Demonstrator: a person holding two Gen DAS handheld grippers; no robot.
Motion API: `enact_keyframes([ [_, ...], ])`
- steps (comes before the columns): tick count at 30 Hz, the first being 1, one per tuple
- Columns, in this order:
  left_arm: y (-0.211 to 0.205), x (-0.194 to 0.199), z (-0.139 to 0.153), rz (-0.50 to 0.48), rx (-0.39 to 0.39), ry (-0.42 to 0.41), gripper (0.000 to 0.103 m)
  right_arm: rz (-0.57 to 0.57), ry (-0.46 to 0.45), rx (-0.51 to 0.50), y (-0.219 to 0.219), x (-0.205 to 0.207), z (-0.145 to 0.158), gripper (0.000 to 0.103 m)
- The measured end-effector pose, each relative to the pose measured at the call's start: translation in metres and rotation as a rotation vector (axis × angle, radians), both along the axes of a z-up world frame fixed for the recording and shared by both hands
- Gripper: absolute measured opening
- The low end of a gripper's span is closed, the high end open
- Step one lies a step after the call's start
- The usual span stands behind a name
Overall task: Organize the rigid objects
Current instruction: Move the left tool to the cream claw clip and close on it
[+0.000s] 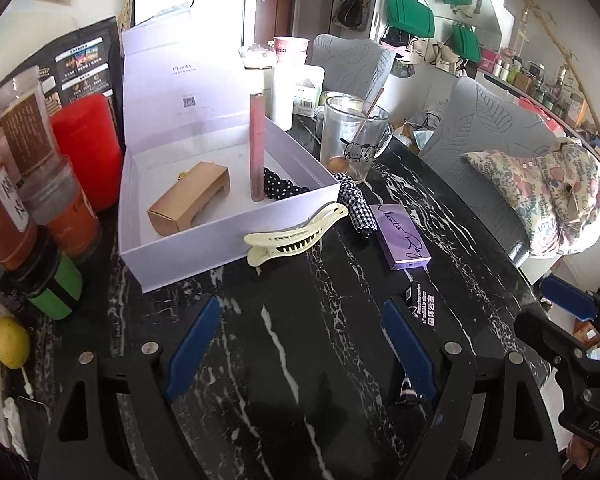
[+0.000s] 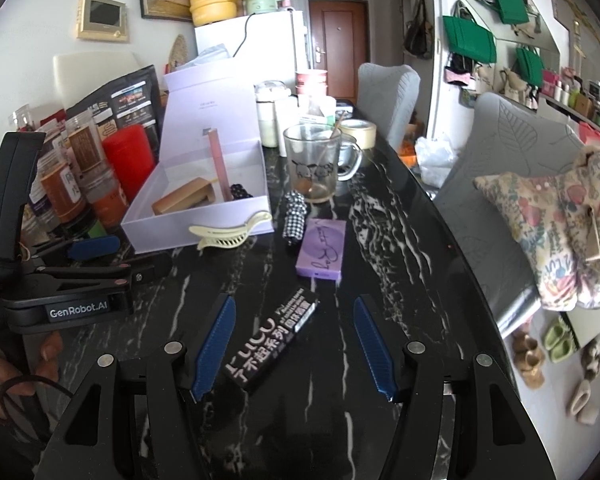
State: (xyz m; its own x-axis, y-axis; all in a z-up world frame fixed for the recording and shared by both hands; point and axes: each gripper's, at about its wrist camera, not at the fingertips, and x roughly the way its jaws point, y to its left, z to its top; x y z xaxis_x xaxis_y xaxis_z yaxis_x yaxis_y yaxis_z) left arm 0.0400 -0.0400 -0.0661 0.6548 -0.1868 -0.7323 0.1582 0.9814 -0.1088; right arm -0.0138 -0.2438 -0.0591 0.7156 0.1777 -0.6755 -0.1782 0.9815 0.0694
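Note:
An open white box sits on the black marble table and holds a brown carton, an upright pink tube and a dotted black scrunchie. A cream hair claw lies against the box front. A purple box and a checked scrunchie lie to the right. A black box with white lettering lies between my right gripper's open fingers. My left gripper is open and empty over bare table.
A glass mug with a stick stands behind the scrunchie. Jars, a red canister and a green can crowd the left edge. A lemon lies at the near left. Grey chairs line the right side.

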Motion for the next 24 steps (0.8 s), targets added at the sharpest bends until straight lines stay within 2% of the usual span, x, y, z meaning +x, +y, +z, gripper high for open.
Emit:
enact_keyframes([
  [4,-0.007,0.013,-0.012,0.015,-0.023,0.007,0.084,-0.013,0.015,0.007,-0.01,0.01,-0.009,0.062],
  [10,-0.008,0.034,-0.026,0.091,-0.08,0.008,0.084,-0.026,0.05,0.029,-0.022,0.029,-0.021,0.062],
  [14,-0.01,0.053,-0.038,0.115,-0.094,0.039,0.084,-0.034,0.067,0.038,-0.028,0.042,-0.027,0.062],
  [24,-0.017,0.093,-0.067,0.182,-0.069,0.098,0.084,-0.03,0.127,0.059,-0.034,0.075,-0.045,0.062],
])
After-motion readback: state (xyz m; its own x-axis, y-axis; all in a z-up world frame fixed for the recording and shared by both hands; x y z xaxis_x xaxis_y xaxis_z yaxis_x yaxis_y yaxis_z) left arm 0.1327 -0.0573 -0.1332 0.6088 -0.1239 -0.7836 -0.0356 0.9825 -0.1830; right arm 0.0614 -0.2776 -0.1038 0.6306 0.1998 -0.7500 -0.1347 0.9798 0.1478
